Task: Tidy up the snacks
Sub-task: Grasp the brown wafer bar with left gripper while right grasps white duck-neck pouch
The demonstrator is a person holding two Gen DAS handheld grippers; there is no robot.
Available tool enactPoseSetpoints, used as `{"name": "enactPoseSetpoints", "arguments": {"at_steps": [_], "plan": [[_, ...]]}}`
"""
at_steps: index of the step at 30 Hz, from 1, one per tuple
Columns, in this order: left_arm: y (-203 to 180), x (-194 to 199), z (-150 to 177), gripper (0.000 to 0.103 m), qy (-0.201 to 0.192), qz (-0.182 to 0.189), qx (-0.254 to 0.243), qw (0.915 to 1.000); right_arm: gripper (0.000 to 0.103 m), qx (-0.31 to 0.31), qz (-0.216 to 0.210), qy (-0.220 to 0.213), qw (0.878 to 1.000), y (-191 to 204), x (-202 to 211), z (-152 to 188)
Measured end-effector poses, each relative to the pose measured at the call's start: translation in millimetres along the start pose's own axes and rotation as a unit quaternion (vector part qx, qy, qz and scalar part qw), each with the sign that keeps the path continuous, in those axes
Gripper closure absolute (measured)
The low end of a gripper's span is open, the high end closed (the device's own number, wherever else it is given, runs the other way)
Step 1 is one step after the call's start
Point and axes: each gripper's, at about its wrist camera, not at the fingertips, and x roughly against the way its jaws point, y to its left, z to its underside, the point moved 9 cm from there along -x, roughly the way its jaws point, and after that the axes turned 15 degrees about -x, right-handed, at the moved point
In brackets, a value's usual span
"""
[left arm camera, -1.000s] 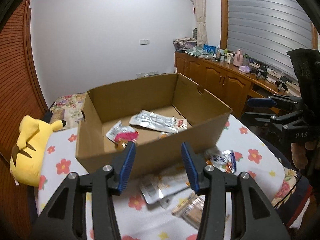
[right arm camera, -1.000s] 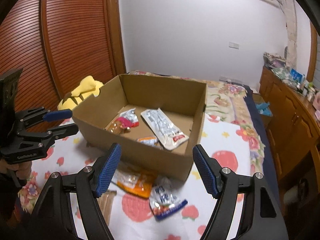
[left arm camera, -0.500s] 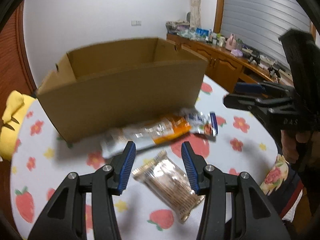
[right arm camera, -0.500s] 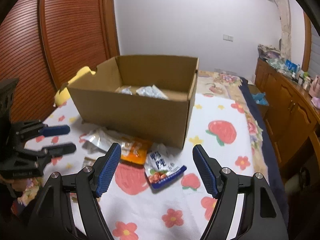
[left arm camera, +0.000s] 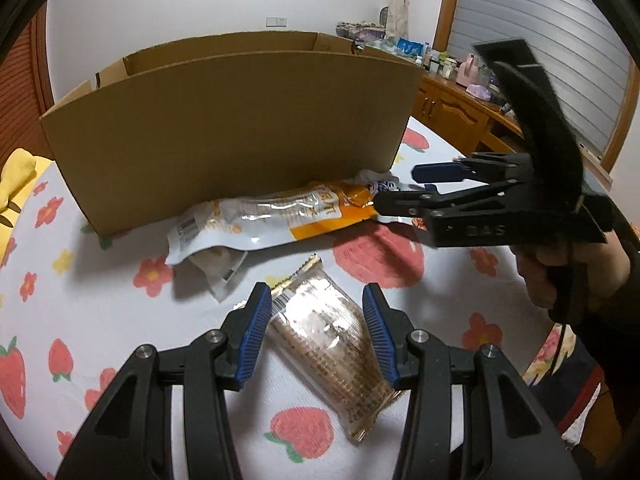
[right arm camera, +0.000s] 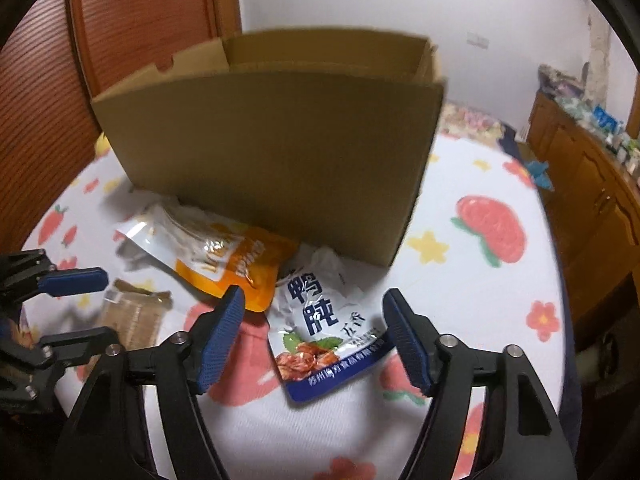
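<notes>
Snacks lay loose on the flowered tablecloth (left arm camera: 120,320) in front of the cardboard box (left arm camera: 240,132), which served as the fixed mark for everything else. The box stood upright with its open top out of sight from both low cameras, so its contents could not be told. Touching the foot of its near wall lay the long orange-and-silver pouch (left arm camera: 276,216), stretched along the wall, with a crumpled clear wrapper tucked partly under its left end. Just beside the pouch, nearer the box's right corner, rested the white-and-blue packet (right arm camera: 324,328) printed with Chinese characters. Farther out from the box than either lay the clear pack of brown biscuit sticks (left arm camera: 332,344), angled across the cloth.

The left gripper (left arm camera: 316,328) hung low over that biscuit pack, jaws spread wide on either side of it and not closed on it. The right gripper (right arm camera: 312,332) sat likewise over the white-and-blue packet, its blue-padded fingers (right arm camera: 220,332) wide apart, gripping nothing.
</notes>
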Motion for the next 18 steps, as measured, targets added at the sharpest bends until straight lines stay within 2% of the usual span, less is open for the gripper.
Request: {"name": "enactPoseSetpoints", "arguments": {"at_steps": [12,18], "plan": [[-7.5,-3.1,-0.4,0.055,-0.008,0.003,0.003,1.0,0.026,0.032,0.006,0.025,0.999,1.2,-13.6,5.5],[-8.5,-4.5,-0.8,0.054,-0.009,0.002,0.003,1.0,0.029,0.037,0.008,0.027,0.999,-2.2,-10.2,15.8]]}}
